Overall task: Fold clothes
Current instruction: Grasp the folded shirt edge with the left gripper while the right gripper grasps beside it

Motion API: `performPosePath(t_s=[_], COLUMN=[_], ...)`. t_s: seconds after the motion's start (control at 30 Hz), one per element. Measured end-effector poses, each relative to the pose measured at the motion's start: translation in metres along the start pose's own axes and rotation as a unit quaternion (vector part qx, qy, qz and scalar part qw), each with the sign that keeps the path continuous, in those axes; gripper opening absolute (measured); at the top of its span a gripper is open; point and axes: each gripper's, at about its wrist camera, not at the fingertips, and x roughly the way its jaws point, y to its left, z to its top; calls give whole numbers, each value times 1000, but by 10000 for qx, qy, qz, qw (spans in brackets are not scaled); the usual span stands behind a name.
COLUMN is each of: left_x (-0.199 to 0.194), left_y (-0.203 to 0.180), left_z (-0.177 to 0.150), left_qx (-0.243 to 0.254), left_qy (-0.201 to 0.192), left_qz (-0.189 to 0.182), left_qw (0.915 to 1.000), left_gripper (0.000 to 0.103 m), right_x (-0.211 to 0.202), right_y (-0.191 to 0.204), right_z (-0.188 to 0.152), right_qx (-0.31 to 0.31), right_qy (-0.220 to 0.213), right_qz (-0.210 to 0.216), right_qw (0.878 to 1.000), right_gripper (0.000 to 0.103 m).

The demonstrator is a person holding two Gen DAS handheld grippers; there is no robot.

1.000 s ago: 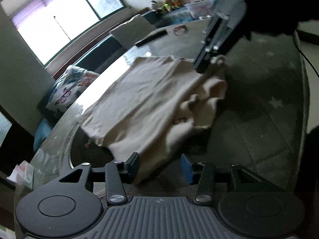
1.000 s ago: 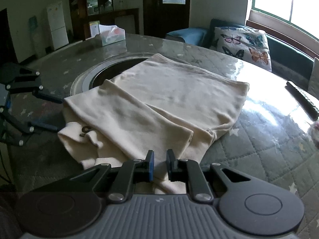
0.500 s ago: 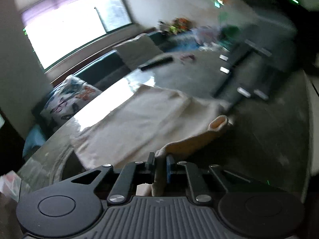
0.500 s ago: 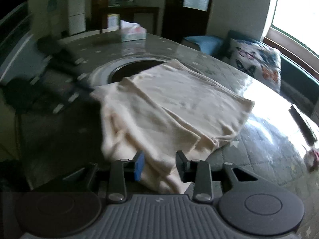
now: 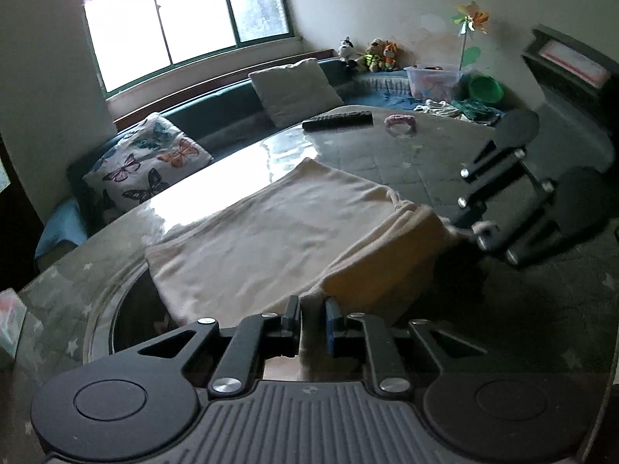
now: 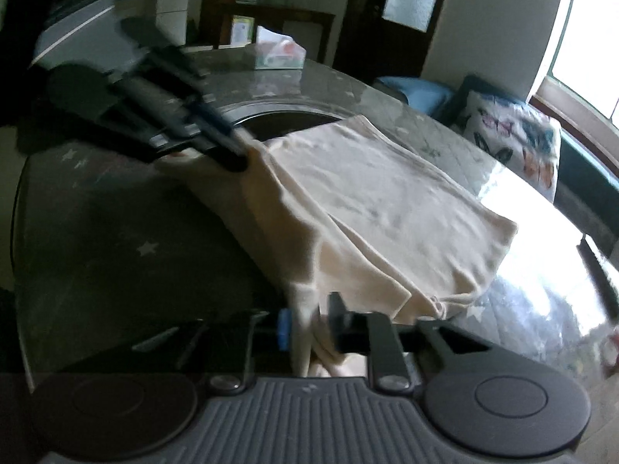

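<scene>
The right hand-held gripper is pinching the cream cloth. The left hand-held gripper is holding its far corner above the tabletop.

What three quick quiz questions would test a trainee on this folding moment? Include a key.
1. True or false: both tongs, the left tongs and the right tongs, grip the cream garment.
2. Multiple choice: what lies on the table nearest the pink ring? A) remote control B) tissue box C) butterfly pillow
3. Fill in: the edge held between the two tongs is ____ off the table, while the far part lies flat.

Key: 1 true; 2 A; 3 lifted
</scene>
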Motion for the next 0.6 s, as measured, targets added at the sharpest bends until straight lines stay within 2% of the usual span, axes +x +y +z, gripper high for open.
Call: performPosePath(t_s=[0.07,0.1,0.17,0.43,0.47,0.5,0.6], left_x=[-5,-8,-13,-9,-8,-7,-9], left_y=[-4,-6,-11,-19,-17,-16,-12], left_z=[-6,-10,-16,-39,-40,-41,-40], left_qx=[31,47,78,590,617,621,580], left_qy=[13,20,33,221,223,224,176], left_qz=[57,85,141,607,646,657,658], left_qw=[10000,10000,9999,9962,9958,9957,9960], left_gripper=[27,37,42,43,37,24,10], right_x=[-1,-3,-6,-13,-13,-13,-13], right_y=[-8,-11,-16,-24,-23,-23,-22], right_z=[4,7,12,26,26,26,24], right_qx=[211,330,431,540,554,572,595], right_qy=[-19,-53,-127,-298,-296,-300,-338], right_qz=[75,114,129,101,89,77,23], right_qw=[9997,9994,9989,9980,9980,9979,9977], right_gripper=[10,10,9,9,9,9,8])
